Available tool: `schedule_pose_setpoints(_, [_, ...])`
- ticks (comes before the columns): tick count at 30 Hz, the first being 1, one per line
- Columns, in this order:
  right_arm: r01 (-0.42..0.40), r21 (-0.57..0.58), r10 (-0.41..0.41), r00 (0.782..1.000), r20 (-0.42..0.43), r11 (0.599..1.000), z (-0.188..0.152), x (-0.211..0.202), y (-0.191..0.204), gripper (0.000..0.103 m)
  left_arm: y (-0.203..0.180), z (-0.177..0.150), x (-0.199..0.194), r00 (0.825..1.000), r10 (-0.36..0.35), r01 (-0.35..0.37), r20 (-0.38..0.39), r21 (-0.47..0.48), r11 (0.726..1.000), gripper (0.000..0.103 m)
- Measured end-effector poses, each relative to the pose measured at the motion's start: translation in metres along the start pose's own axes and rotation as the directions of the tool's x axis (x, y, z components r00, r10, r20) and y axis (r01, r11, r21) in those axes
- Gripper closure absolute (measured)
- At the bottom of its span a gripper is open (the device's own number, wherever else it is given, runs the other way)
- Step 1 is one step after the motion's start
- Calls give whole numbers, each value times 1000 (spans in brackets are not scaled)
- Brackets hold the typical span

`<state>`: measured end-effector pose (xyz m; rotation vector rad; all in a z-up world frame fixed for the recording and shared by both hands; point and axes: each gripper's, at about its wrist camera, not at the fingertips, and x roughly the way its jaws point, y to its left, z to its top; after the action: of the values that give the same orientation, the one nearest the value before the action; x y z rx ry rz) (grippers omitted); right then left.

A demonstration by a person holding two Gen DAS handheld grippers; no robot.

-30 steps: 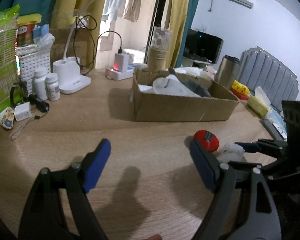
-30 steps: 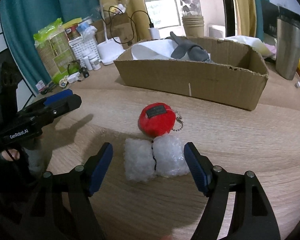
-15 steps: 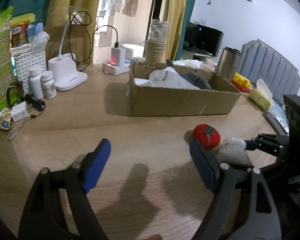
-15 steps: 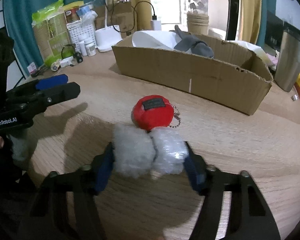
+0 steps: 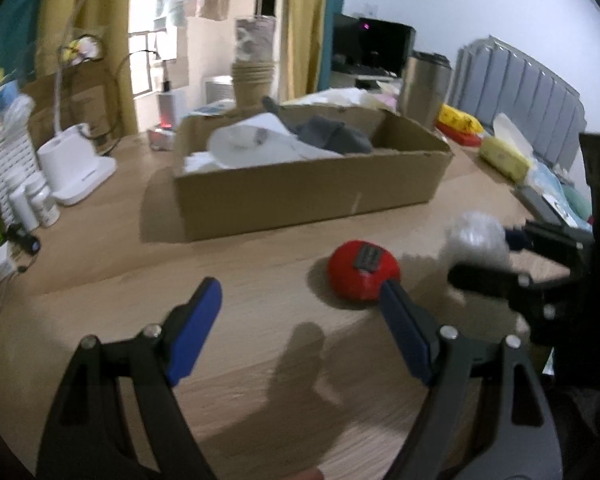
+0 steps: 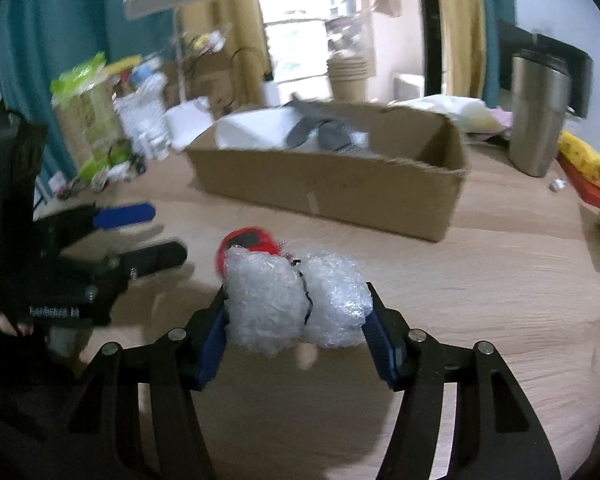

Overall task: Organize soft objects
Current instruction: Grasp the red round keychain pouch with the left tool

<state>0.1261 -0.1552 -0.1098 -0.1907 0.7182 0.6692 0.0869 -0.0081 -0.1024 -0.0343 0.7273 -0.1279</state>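
- Right claw clamped on a bubble-wrap bundle, lifted clear of the wooden surface.
- Left claw spread wide apart, gripping nothing, low over the surface.
- Red plush ball resting on the surface, just ahead of the left claw's right finger.
- Cardboard box beyond the ball, holding white and grey cloth.

The right gripper, spread wide around the bubble wrap bundle a second ago, now pinches it between its blue pads and carries it clear of the surface. The red plush ball is now half hidden behind the bundle.
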Motion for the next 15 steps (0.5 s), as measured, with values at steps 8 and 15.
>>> schedule_pose_setpoints(8, [10, 60, -15, 998, 69, 998, 10, -10, -33, 39, -30, 12, 19, 997, -25, 32, -78, 88, 996, 21])
schedule_pose_setpoints(15, [24, 103, -32, 996, 81, 994, 17, -10, -63, 39, -39, 26, 40, 989, -60, 72, -132, 90, 993, 21])
